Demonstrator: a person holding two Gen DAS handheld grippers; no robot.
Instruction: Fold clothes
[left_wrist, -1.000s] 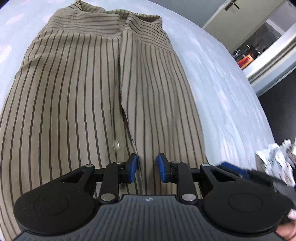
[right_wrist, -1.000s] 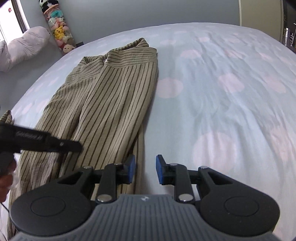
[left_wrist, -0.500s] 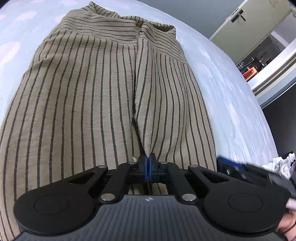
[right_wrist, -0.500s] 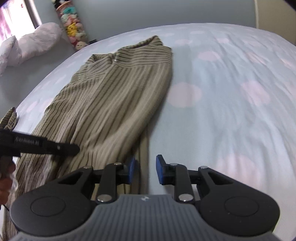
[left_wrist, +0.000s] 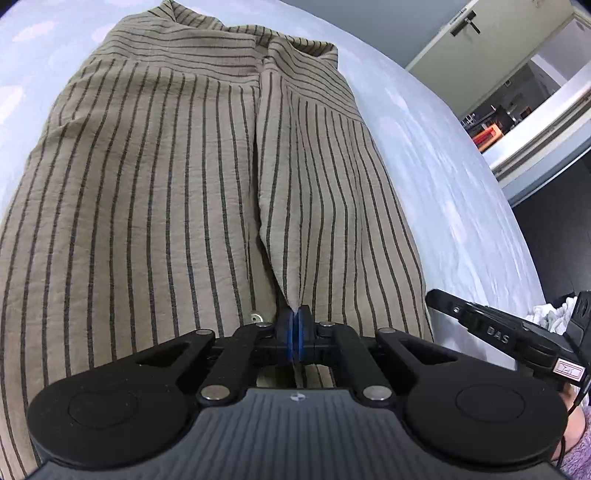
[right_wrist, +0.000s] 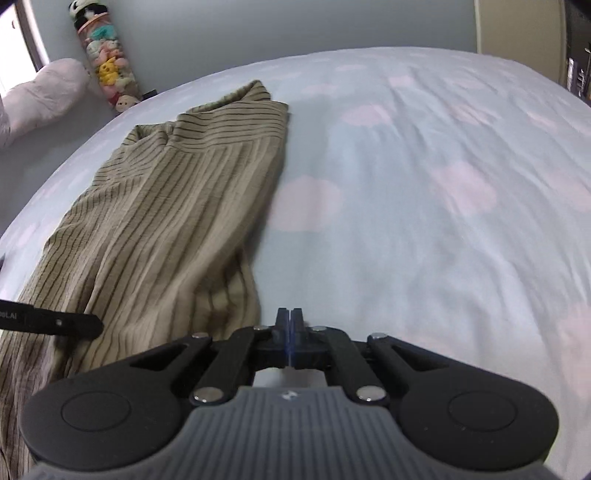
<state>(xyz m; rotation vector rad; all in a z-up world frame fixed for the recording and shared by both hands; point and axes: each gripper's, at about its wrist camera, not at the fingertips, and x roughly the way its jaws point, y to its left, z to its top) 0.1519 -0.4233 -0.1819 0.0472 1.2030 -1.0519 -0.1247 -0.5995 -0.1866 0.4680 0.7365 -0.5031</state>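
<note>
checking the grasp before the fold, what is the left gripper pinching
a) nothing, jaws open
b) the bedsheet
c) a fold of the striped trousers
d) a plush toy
c: in the left wrist view the left gripper has its blue pads shut on a raised ridge of the striped trousers, with the cloth tented up to the tips.

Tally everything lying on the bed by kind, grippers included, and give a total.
Striped trousers: 1
Grippers: 2, the left gripper pinching the trousers, the right gripper shut over the bedsheet
Total: 3
</note>
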